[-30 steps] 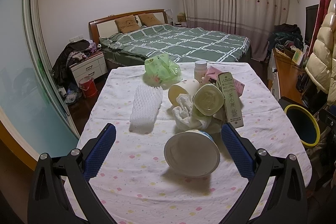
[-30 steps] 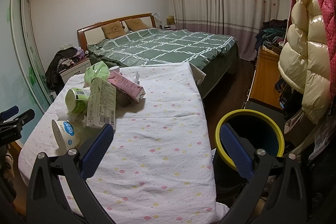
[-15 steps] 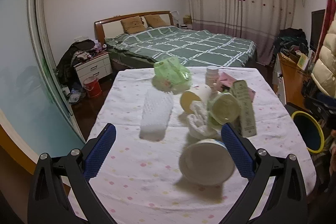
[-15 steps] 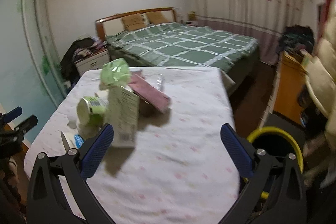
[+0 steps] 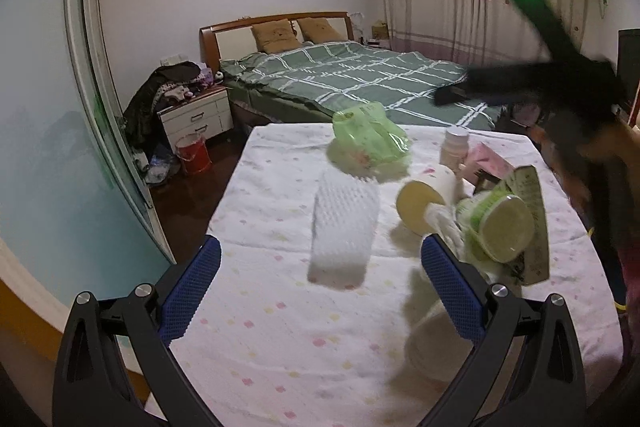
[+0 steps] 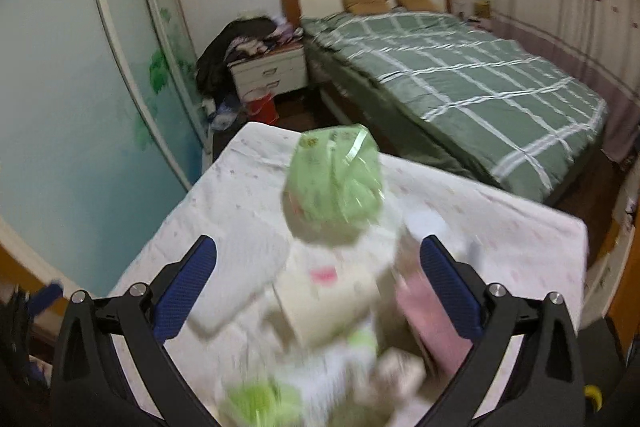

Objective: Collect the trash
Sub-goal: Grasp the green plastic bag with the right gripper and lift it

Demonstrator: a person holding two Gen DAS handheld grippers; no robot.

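Trash lies on a table with a dotted white cloth [image 5: 280,327]: a white foam net sleeve [image 5: 344,231], a green plastic bag [image 5: 370,139], a yellow-lined cup [image 5: 426,197], a green-banded tub [image 5: 502,229], a tall carton [image 5: 534,223], a pink box [image 5: 490,161], a small bottle [image 5: 456,145] and a blurred white tub [image 5: 434,339]. My left gripper [image 5: 320,291] is open above the near table, the foam sleeve ahead of its jaws. My right gripper [image 6: 318,291] is open above the blurred pile, facing the green bag [image 6: 336,187]. The right gripper's dark body [image 5: 560,75] crosses the left wrist view.
A bed with a green checked cover [image 5: 360,75] stands beyond the table. A white nightstand [image 5: 196,117] piled with clothes and a red bucket [image 5: 194,159] are at the left. A sliding glass door [image 5: 60,147] runs along the left side.
My left gripper has swung left, so the trash now sits to its right. My right gripper has swung left from the bin side to over the trash pile; its view is blurred.
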